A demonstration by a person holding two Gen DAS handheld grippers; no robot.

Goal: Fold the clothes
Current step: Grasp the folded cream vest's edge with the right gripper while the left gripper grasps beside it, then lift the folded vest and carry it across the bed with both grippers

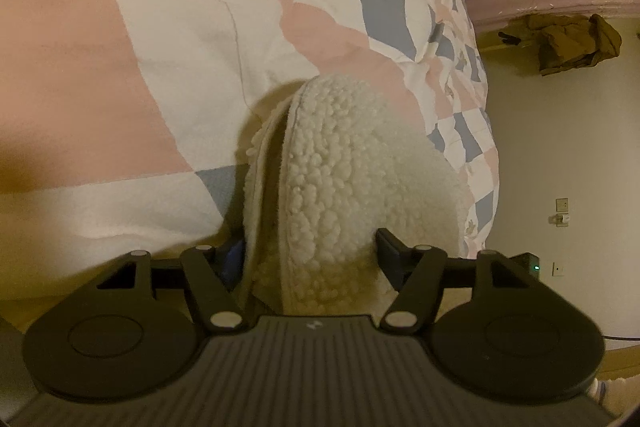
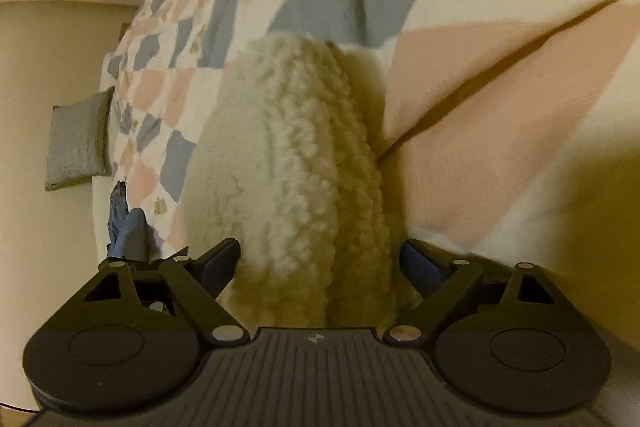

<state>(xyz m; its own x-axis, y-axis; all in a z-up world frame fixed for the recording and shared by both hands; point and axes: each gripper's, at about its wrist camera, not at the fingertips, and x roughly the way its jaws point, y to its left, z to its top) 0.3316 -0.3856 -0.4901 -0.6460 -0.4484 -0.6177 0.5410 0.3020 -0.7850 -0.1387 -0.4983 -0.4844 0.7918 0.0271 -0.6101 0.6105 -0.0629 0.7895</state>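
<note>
Both claws, left claw and right claw, are pinching bunched folds of the cream fleece garment, hanging mid-frame over the checkered quilt on the bed.

1. No readable text, numbers or brand names in either wrist view.
2. Only mark: a small pale emblem on the ribbed housing of the left gripper, at 6 o'clock; shape too small to read.
3. Same emblem on the right gripper, 6 o'clock, also illegible.
</note>
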